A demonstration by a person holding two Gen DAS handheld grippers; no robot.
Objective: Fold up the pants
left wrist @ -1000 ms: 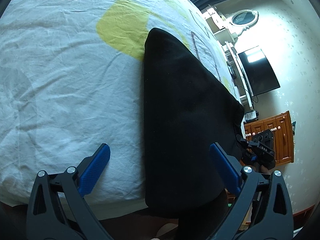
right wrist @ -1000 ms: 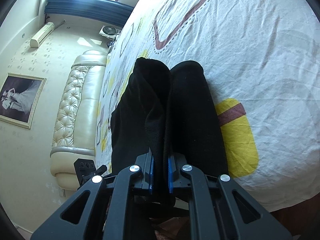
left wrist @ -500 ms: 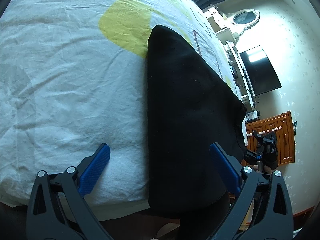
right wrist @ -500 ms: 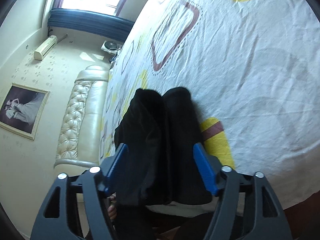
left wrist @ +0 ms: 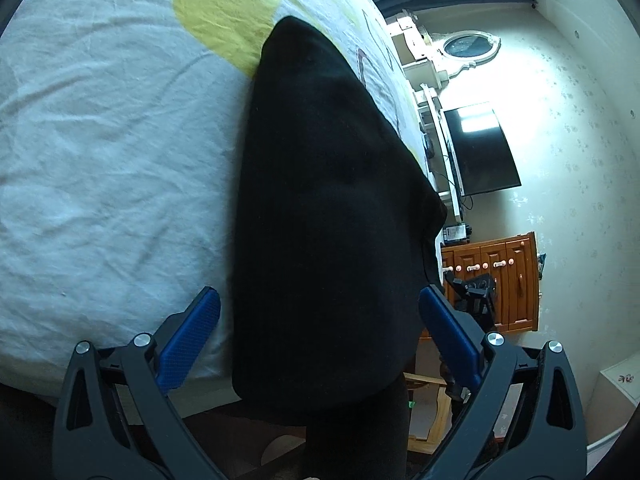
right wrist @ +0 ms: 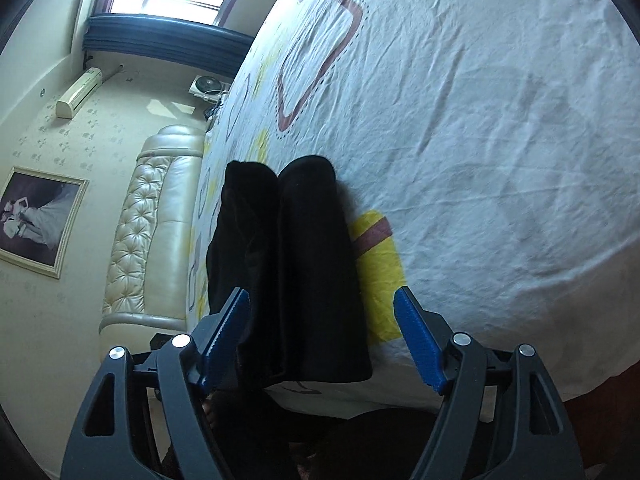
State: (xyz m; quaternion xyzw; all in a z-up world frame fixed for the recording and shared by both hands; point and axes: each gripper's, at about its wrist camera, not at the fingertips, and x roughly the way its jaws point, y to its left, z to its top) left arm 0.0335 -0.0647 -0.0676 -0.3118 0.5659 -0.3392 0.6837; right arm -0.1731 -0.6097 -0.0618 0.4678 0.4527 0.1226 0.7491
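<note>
The black pants [left wrist: 328, 208] lie folded lengthwise on the patterned bed sheet [left wrist: 100, 152], one end hanging over the bed's near edge. My left gripper [left wrist: 320, 312] stands open, its blue pads spread to either side of that end without touching it. From the right wrist view the pants [right wrist: 296, 272] show as two thick side-by-side folds. My right gripper [right wrist: 322, 320] is open too, with the fabric lying loose between its fingers. The right gripper [left wrist: 476, 288] also shows small past the pants in the left wrist view.
The white sheet [right wrist: 480, 120] with yellow and maroon shapes stretches wide beyond the pants. A padded cream headboard [right wrist: 160, 232] is to the left in the right wrist view. A television [left wrist: 480, 148] and a wooden cabinet [left wrist: 500, 280] stand beyond the bed.
My right gripper let go of the pants' fold, opened wide and drew back toward the bed's edge. The left gripper stayed open and turned slightly.
</note>
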